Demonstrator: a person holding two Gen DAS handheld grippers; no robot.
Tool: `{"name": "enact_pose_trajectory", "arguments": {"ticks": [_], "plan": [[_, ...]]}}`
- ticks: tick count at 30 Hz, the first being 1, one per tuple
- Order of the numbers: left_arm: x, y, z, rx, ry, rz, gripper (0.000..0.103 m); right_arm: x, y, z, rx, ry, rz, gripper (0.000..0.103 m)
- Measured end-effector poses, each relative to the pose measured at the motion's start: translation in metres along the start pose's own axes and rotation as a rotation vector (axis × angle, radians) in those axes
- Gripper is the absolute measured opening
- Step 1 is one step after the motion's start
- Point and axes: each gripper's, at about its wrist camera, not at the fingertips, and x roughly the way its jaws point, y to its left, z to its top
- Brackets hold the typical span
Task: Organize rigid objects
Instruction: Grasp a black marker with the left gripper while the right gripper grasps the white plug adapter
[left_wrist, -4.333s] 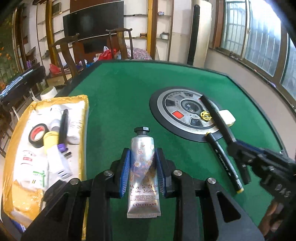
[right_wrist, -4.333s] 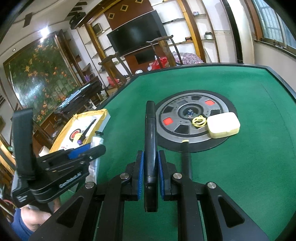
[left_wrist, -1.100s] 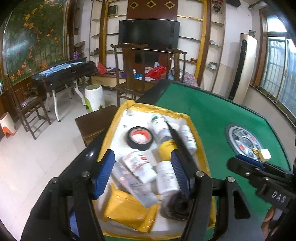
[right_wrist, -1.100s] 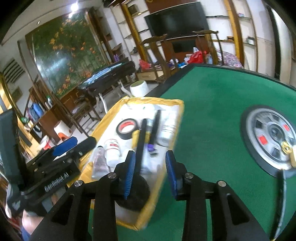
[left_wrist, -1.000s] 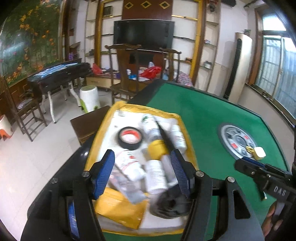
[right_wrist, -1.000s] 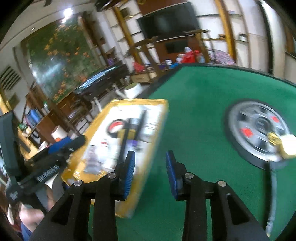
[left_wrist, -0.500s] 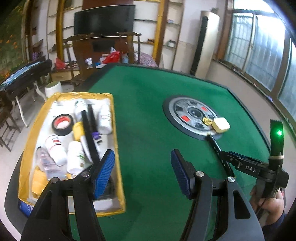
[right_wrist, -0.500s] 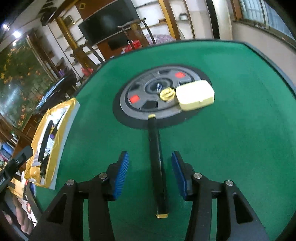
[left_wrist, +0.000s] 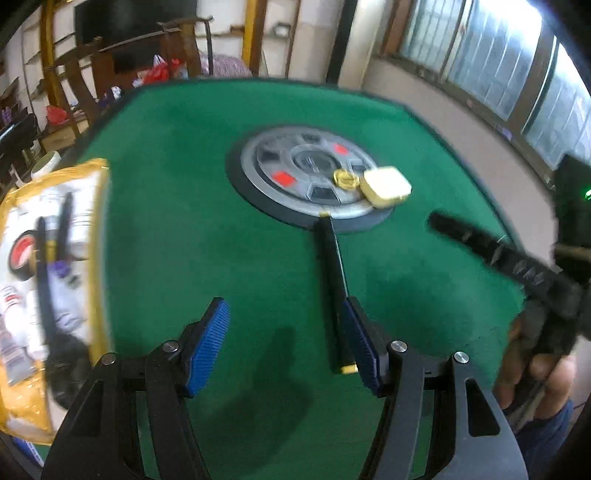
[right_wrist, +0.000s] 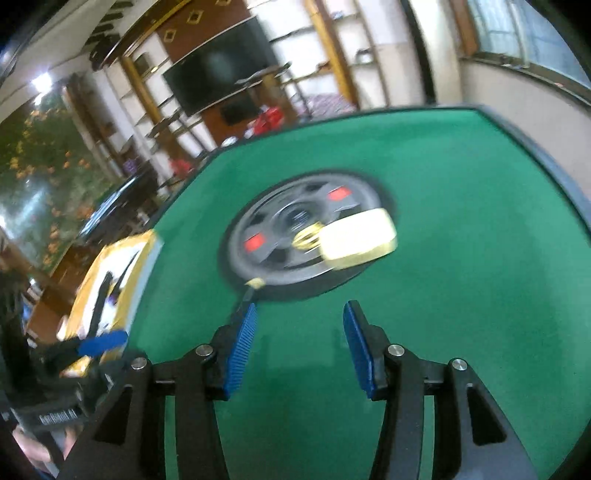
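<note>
Both hand-held grippers are empty and heading back from the tray (left_wrist: 96, 236) toward the things left on the desk (left_wrist: 177, 206), so the step in hand looks like fetching the next item.

The left hand-held gripper (left_wrist: 284, 341) is hanging over the green felt with its jaws spread and nothing between them. The black marker (left_wrist: 332, 280) is lying just ahead, its near end tucked beside the right-side pad, its far end reaching the grey disc (left_wrist: 295, 173). Next, this one probably needs to shift a little to its right so the marker sits between the pads, then come down and close.

The right hand-held gripper (right_wrist: 300, 336) has just been opening its jaws; they are standing apart, pinching nothing. The cream case (right_wrist: 356, 242) and a gold ring (right_wrist: 307, 238) are sitting ahead of it on the disc, the case slightly to its right. The marker's tip is showing by its left-side pad. Blur is hiding finer detail.
</note>
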Motion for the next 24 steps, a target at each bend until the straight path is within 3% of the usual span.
{"name": "enact_pose_trajectory", "arguments": {"ticks": [4,6,7,8,9,10,12,13,17,20,24], "plan": [[0.032,-0.02,0.004,0.021,0.049,0.1,0.064,-0.004,-0.021,0.002,0.066,-0.013,0.006,0.045],[0.035,-0.029,0.007,0.025,0.031,0.081,0.069,-0.005,-0.025,0.006,0.075,-0.017,0.011,0.045],[0.037,-0.031,0.007,0.033,0.039,0.08,0.069,-0.005,-0.026,0.009,0.071,-0.021,0.006,0.047],[0.04,-0.038,0.007,0.053,0.029,0.094,0.069,-0.004,-0.025,0.012,0.062,-0.025,-0.007,0.057],[0.041,-0.041,0.004,0.072,0.009,0.123,0.06,-0.002,-0.023,0.016,0.047,-0.024,-0.023,0.067],[0.045,-0.044,0.002,0.09,0.011,0.153,0.048,0.0,-0.021,0.021,0.024,-0.014,-0.035,0.069],[0.043,-0.039,0.0,0.08,-0.011,0.137,0.02,0.004,-0.02,0.03,-0.027,0.007,-0.045,0.069],[0.041,-0.035,-0.002,0.077,-0.026,0.141,0.015,0.009,-0.016,0.035,-0.057,0.018,-0.06,0.069],[0.035,-0.013,-0.005,0.045,-0.072,0.158,0.013,0.038,-0.001,0.041,-0.16,0.085,-0.095,0.07],[0.035,-0.009,-0.005,0.05,-0.089,0.147,0.013,0.052,0.001,0.044,-0.191,0.078,-0.147,0.07],[0.034,-0.008,-0.006,0.052,-0.1,0.146,0.013,0.062,0.008,0.042,-0.251,0.099,-0.155,0.07]]}}
